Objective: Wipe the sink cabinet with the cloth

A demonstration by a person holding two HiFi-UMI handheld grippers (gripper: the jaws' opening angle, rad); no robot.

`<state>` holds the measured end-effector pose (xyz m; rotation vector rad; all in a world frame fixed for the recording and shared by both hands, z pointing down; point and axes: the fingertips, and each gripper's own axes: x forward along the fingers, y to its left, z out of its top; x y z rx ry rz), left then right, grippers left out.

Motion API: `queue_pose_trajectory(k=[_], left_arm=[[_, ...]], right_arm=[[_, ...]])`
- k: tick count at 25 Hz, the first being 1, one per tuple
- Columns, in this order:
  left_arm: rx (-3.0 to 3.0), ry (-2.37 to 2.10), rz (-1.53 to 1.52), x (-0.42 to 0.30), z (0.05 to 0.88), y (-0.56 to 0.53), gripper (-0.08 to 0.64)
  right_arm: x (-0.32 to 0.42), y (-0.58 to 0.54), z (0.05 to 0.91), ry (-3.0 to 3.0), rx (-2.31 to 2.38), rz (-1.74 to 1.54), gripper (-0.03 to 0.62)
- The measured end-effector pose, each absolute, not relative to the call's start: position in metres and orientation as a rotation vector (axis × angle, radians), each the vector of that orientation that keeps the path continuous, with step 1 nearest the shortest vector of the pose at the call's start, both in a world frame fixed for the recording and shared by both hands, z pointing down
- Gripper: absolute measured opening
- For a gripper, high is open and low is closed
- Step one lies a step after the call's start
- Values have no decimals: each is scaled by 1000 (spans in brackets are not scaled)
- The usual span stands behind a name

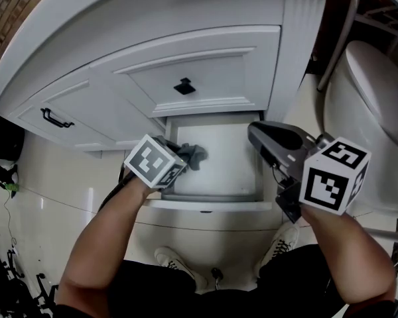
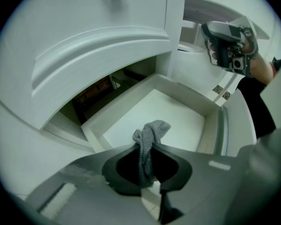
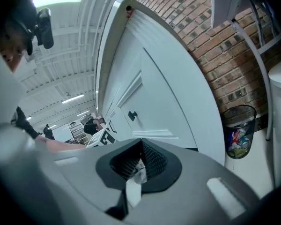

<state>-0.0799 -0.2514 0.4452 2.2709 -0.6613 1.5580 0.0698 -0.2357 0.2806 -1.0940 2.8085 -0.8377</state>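
Note:
The white sink cabinet (image 1: 186, 58) has its bottom drawer (image 1: 212, 203) pulled out. My left gripper (image 1: 186, 154) hangs over the drawer's left side, shut on a grey knitted cloth (image 1: 197, 156). In the left gripper view the cloth (image 2: 152, 131) bunches out past the closed jaws (image 2: 143, 146) above the drawer's white floor (image 2: 168, 111). My right gripper (image 1: 255, 131) hovers over the drawer's right edge, its jaws together with nothing held. In the right gripper view it (image 3: 141, 142) points up along the cabinet front (image 3: 150, 102).
A black knob (image 1: 184, 86) sits on the middle panel and a black handle (image 1: 56, 118) on the left drawer. A white toilet (image 1: 371, 105) stands close on the right. A bin (image 3: 239, 130) stands by the brick wall (image 3: 215, 46). The person's shoes (image 1: 176, 264) are below the drawer.

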Motion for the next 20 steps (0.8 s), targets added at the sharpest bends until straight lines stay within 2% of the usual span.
queue_pose_trajectory(k=[11, 16, 20], left_arm=[[2275, -667, 1568, -98, 440, -251, 38], [2390, -512, 1486, -48, 419, -236, 38], [2430, -216, 1441, 5, 420, -201, 38]], right_arm=[[58, -237, 283, 2827, -1098, -832, 6], [66, -239, 283, 2813, -1113, -829, 6], [75, -240, 279, 2786, -1129, -824, 6]])
